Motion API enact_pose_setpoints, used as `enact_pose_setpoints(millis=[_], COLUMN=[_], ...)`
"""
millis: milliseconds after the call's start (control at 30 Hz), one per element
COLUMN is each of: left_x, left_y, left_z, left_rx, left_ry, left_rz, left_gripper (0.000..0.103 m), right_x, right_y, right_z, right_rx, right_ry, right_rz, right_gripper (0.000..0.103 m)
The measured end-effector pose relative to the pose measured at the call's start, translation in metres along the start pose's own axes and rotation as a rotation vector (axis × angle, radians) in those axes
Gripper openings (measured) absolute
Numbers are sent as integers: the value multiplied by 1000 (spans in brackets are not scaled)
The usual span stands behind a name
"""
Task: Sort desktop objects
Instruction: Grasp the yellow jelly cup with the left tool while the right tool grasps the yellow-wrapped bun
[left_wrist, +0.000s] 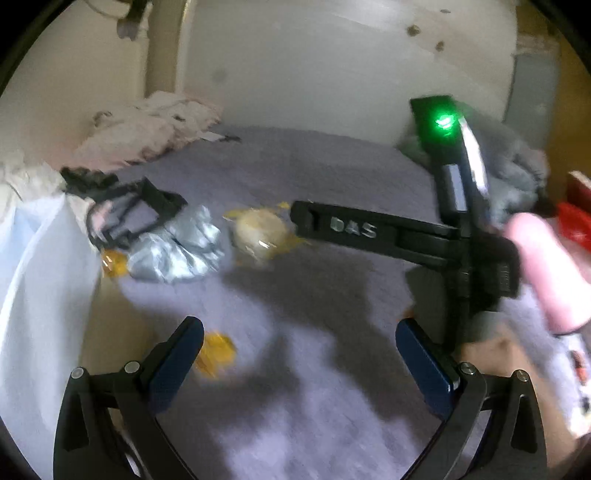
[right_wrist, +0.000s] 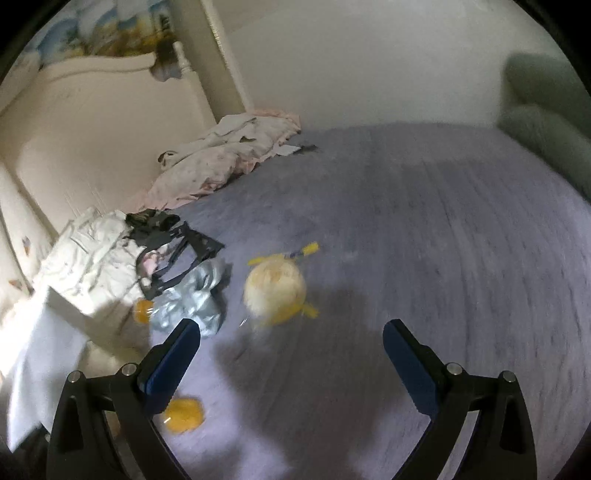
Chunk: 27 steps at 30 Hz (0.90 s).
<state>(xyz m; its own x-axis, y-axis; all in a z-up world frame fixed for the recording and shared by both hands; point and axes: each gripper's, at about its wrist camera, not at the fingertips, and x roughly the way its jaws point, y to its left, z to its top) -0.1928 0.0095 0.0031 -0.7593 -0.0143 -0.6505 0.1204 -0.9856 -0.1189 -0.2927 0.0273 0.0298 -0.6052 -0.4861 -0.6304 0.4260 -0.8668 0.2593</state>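
Note:
Several objects lie on a lilac-grey blanket (right_wrist: 424, 229). A round pale bun in a clear and yellow wrapper (right_wrist: 275, 288) (left_wrist: 258, 232) sits just ahead of my right gripper (right_wrist: 293, 328), which is open and holds nothing. To its left lie a crumpled silver bag (right_wrist: 192, 299) (left_wrist: 177, 254) and an orange packet (right_wrist: 142, 310). A small yellow packet (left_wrist: 216, 354) (right_wrist: 183, 413) lies by the left finger of my left gripper (left_wrist: 299, 332), which is open and empty. One of the right gripper's fingers (left_wrist: 354, 230), held by a hand (left_wrist: 535, 258), reaches in from the right.
A black strap-and-frame item (right_wrist: 173, 240) rests on white cloth (right_wrist: 92, 254) at the left. Pink-white bedding (right_wrist: 229, 155) is piled at the back against a cream headboard (right_wrist: 92, 122). A grey-green cushion (right_wrist: 543, 122) stands at the far right. A red object (left_wrist: 576, 218) shows at the right edge.

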Motion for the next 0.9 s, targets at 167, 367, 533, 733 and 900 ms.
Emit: enact_pose_setpoints(millis=[167,367,533,733,900], left_x=[44,109,111,107,102], left_y=[30,62,37,45,44], left_z=[1,-22,-21,-23,-24], left_rx=[-44,-127,-11,-54,-65], left_ry=[31,180,194,178,161], left_rz=[7,43,149,113,97], left_gripper=[103,102,102,102,93], right_x=[47,120,171,134,99], right_y=[18,45,26,-20,-49], right_z=[11,9,8,0,-21], right_rx=[-140,-266,-207,51,218], right_ry=[43,77,220,82,5], right_rz=[21,-53,-118,-35,36], right_gripper=[100,100,83,56,55])
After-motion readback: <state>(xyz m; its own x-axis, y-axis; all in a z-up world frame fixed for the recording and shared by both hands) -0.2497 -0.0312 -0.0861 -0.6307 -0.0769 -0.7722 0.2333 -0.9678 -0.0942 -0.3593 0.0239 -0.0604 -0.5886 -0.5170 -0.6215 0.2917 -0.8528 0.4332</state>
